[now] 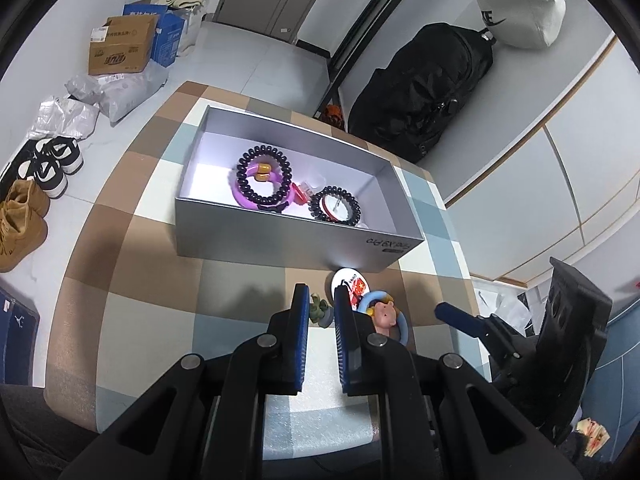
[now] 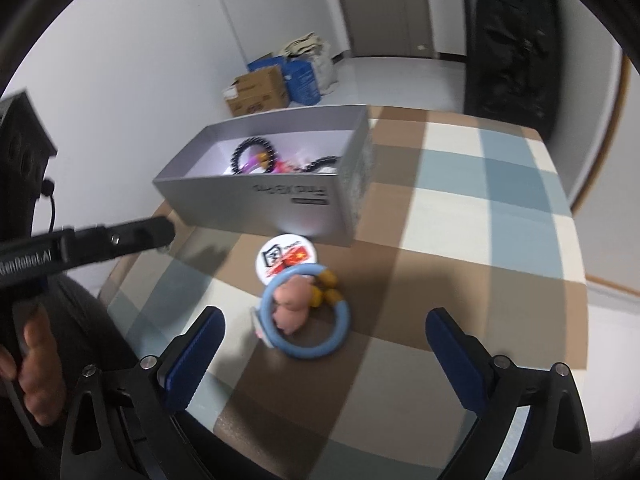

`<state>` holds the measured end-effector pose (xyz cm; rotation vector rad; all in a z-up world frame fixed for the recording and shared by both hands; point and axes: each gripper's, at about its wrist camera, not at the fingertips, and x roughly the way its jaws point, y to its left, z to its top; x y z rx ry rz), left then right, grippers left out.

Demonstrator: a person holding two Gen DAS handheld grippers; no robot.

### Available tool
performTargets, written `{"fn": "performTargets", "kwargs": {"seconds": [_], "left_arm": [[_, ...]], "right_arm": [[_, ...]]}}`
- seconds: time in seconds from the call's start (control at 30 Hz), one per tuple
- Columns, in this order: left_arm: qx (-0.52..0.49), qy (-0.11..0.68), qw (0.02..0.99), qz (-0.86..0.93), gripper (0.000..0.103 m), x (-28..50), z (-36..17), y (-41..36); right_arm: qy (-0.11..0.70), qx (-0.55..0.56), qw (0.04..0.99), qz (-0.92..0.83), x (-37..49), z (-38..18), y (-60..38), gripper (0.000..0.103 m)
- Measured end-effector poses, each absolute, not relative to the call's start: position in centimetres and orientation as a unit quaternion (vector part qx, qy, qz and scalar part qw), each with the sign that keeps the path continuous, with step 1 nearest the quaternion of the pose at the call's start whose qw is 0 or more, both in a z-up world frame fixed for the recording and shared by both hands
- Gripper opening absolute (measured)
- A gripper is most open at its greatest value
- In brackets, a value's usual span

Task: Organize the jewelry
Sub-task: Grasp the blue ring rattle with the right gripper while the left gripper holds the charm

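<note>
- The tabletop (image 1: 132,280) wears a checked cloth of brown, cream, grey and pale blue squares, and stands on a pale tiled floor (image 1: 256,60).
- Along the white wall lie a cardboard box (image 1: 120,46), blue cartons, grey mailer bags (image 1: 80,108), black-and-white sneakers (image 1: 52,164) and tan boots (image 1: 20,220). A black backpack (image 1: 424,92) leans by the wall with a white sack (image 1: 516,4) above it.
- A silver-grey open box (image 1: 280,236) sits on the cloth, its long axis running from near left to far right in the left wrist view. Inside lie a dark beaded bracelet (image 1: 262,178) over a purple ring, a second smaller beaded bracelet (image 1: 334,210), and something small and red between them.
- Just beside the box's near wall lies a round white badge (image 2: 286,260) with a red mark.
- Touching the badge's near edge is a blue ring (image 2: 306,312), lying flat, with a pink pig figure (image 2: 290,304) and yellow beads (image 2: 326,284) on it.
- A small green figure (image 1: 320,308) sits on the cloth in front of the left claw's fingertips.
- The left claw (image 1: 322,296) is clenched, its blue pads near together with nothing held.
- The right claw (image 2: 324,322) is released and spread wide, one finger to each side of the blue ring and clear of it.
- A person's hand (image 2: 38,372) grips the left claw's handle.
</note>
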<state>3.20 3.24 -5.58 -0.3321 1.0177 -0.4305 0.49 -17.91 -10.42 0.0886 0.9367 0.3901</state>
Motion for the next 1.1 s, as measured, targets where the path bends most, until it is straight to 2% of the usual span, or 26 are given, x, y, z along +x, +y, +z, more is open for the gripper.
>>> {"fn": "performTargets", "kwargs": {"seconds": [0.2,0.27,0.33,0.4,0.43,0.6,1.1], "left_arm": [[-0.17,0.487,0.833,-0.2,0.008,3.5,-6.0,4.2],[-0.175,0.49,0.831,-0.197,0.008,3.7,-6.2,4.4],[-0.178,0.493,0.829,-0.195,0.008,3.9,-6.4,4.5],[-0.178,0.495,0.827,-0.196,0.008,4.1,-6.5,4.5],[-0.178,0.495,0.827,-0.196,0.008,4.1,-6.5,4.4],[-0.173,0.494,0.828,-0.201,0.008,4.1,-6.4,4.1],[-0.195,0.476,0.832,-0.208,0.008,4.4,-4.5,4.5]], "right_arm": [[0.455,-0.001,0.87,0.187,0.9,-11.3,-15.8,0.087],[0.46,-0.004,0.868,0.186,1.1,-11.6,-15.4,0.078],[0.458,-0.024,0.87,0.183,1.0,-11.7,-14.7,0.076],[0.454,-0.043,0.871,0.181,0.8,-11.7,-14.2,0.063],[0.452,-0.055,0.872,0.18,0.7,-11.7,-14.0,0.06],[0.447,-0.057,0.874,0.182,0.6,-11.4,-14.1,0.059],[0.393,0.041,0.892,0.22,0.9,-7.0,-16.5,0.059]]}}
